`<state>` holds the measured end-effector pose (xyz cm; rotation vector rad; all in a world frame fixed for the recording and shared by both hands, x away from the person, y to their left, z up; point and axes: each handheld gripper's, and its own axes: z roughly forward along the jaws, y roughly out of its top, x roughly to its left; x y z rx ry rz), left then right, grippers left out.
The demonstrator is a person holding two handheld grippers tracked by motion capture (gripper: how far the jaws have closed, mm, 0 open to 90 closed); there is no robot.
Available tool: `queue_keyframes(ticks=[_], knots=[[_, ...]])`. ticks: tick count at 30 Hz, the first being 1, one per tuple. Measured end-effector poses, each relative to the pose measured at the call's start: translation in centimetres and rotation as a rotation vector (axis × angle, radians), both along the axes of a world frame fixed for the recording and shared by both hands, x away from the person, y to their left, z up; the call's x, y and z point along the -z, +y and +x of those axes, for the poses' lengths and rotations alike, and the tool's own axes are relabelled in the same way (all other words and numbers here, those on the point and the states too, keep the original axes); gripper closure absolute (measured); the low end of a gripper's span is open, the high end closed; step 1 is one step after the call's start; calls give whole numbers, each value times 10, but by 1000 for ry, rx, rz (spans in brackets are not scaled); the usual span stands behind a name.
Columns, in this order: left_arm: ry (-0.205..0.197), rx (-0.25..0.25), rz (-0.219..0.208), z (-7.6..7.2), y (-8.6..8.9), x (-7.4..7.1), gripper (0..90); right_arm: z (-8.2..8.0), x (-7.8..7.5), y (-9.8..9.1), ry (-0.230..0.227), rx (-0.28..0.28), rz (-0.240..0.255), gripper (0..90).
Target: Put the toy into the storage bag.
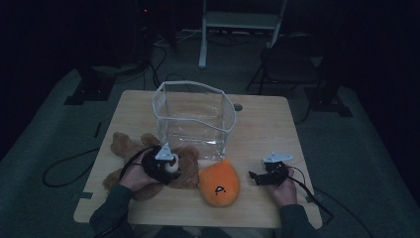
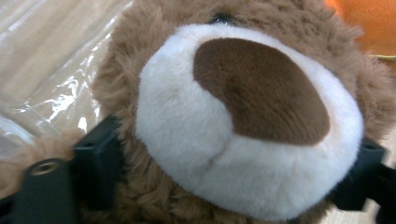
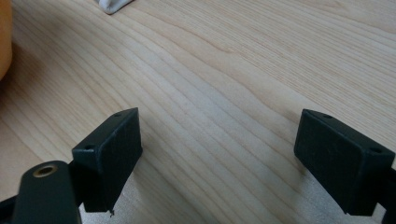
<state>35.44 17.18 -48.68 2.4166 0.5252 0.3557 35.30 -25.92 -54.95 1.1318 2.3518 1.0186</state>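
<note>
Currently my left gripper (image 1: 166, 163) straddles the brown teddy bear's (image 2: 243, 140) muzzle near the table's (image 1: 257, 129) front-left edge, jaws wide and pressed into fur, grip unconfirmed. My right gripper (image 3: 224, 163) idles wide open, empty, front-right. Risk: plush compresses and slips out on lifting toward the clear bag (image 1: 193, 116); the orange plush (image 1: 219, 184) may snag.

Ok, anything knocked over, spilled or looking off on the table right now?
Nothing spilled or damaged. The clear bag stands upright and open, though its rim sags unevenly. The teddy bear sprawls beside it, its head between the left gripper jaws. The orange plush lies intact.
</note>
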Motion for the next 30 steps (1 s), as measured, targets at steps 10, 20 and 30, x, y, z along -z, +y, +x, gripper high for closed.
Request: queue_keyframes(ticks=[10, 20, 30], knots=[[-27, -18, -76, -4, 12, -10, 389, 0, 0, 0, 1, 0, 0, 143], [-76, -33, -176, -13, 30, -24, 391, 0, 0, 0, 0, -1, 1, 143], [-119, -58, -361, -20, 60, -41, 392, 0, 0, 0, 0, -2, 1, 143]])
